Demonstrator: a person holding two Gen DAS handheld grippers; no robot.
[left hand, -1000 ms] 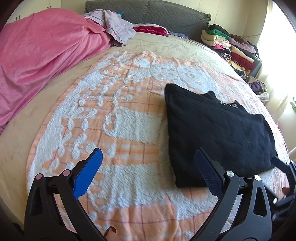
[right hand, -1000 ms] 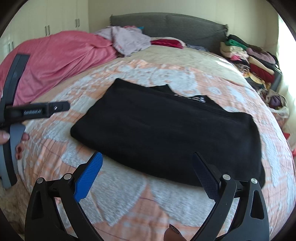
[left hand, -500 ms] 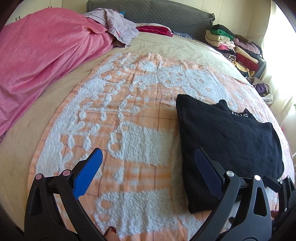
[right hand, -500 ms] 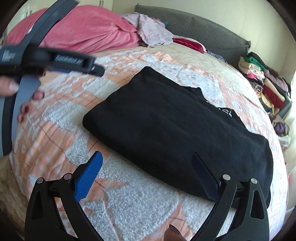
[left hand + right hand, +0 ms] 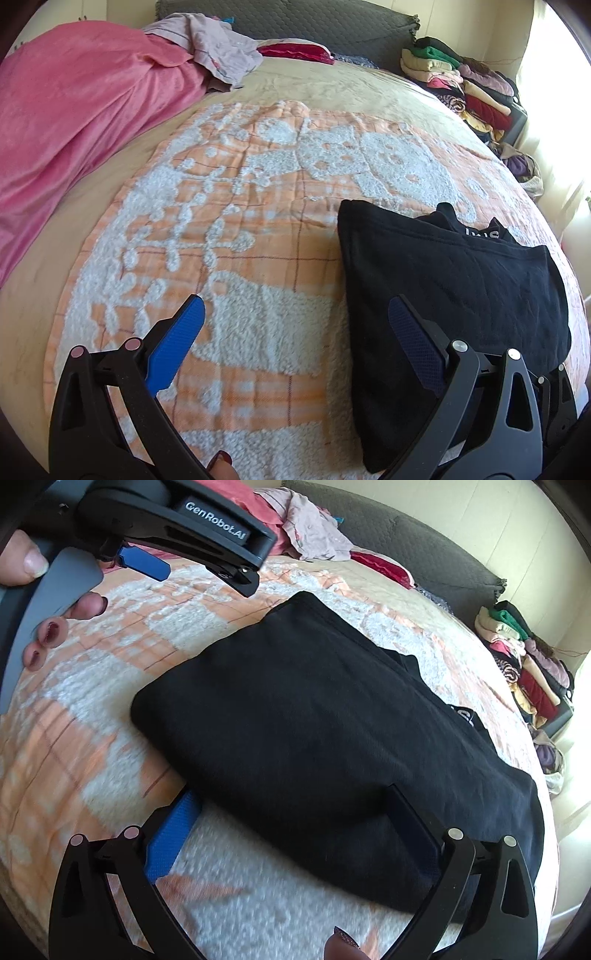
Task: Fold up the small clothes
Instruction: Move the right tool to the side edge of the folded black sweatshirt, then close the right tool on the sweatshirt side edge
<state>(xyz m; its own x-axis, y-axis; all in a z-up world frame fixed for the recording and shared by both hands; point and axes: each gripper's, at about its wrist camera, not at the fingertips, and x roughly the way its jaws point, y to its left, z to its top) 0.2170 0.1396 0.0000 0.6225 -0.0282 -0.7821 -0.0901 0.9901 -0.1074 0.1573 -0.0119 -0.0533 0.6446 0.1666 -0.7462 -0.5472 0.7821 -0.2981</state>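
Observation:
A black folded garment (image 5: 450,295) (image 5: 314,716) lies flat on the orange-and-white patterned blanket (image 5: 258,229) on the bed. My left gripper (image 5: 295,317) is open and low over the blanket, just left of the garment's left edge, its right finger (image 5: 410,339) in front of the cloth. My right gripper (image 5: 291,792) is open at the garment's near edge, and the cloth's border lies between its fingers. Its left blue finger (image 5: 173,830) sits at the edge, on the blanket. Nothing is gripped.
A pink blanket (image 5: 74,122) is heaped at the left. Lilac clothes (image 5: 218,51) and a red cushion (image 5: 295,50) lie by the grey headboard (image 5: 295,18). Folded clothes (image 5: 465,85) are stacked at the far right. A hand (image 5: 48,627) holds the left gripper.
My right gripper has come forward and down to the garment's near edge. The left gripper has shifted slightly to the right, beside the garment. The garment has not moved.

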